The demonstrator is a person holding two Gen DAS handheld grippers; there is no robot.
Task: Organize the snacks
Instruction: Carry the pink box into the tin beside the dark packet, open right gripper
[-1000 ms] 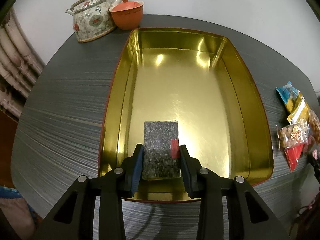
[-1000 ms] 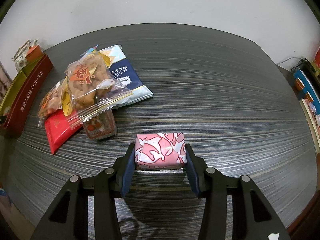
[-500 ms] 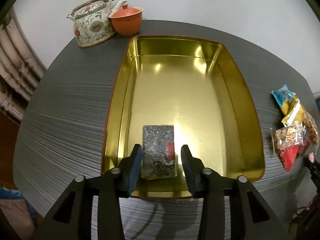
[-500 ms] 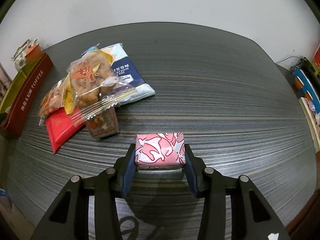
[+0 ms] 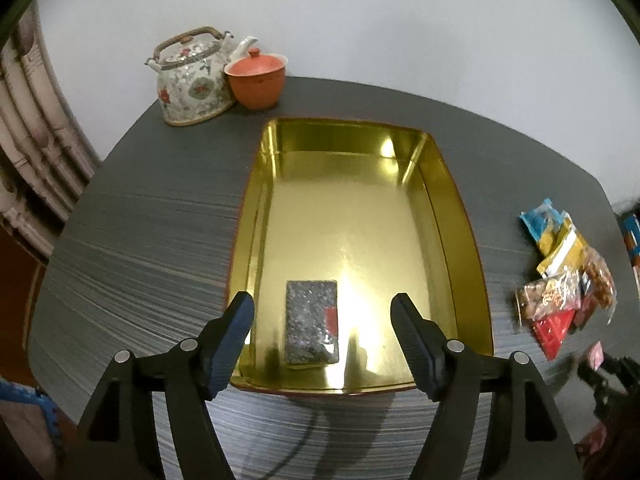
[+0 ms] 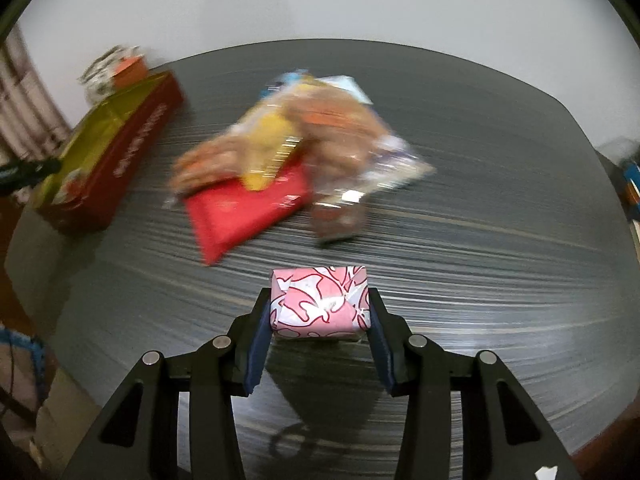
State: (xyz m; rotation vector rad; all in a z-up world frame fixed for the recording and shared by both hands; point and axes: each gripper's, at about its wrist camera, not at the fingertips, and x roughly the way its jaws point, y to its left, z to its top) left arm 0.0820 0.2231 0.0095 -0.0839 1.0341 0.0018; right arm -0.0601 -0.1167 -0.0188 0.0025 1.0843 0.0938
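A grey speckled snack block with a red mark lies flat on the near floor of the gold-lined tin. My left gripper hangs above it with its jaws opening, both pads clear of the block. In the right wrist view my right gripper is shut on a pink-and-white wrapped snack held above the table. A blurred heap of snack packets, with a red packet at its front, lies beyond it. The same heap of snack packets shows to the tin's right.
A floral teapot and an orange lidded cup stand behind the tin. The tin's red outer wall is at the left in the right wrist view. The dark striped table ends in a curved edge on the right.
My left gripper let go of the grey block, spread its jaws wide and rose; the block stays in the tin. My right gripper swung left with the pink snack, so the heap appears nearer centre.
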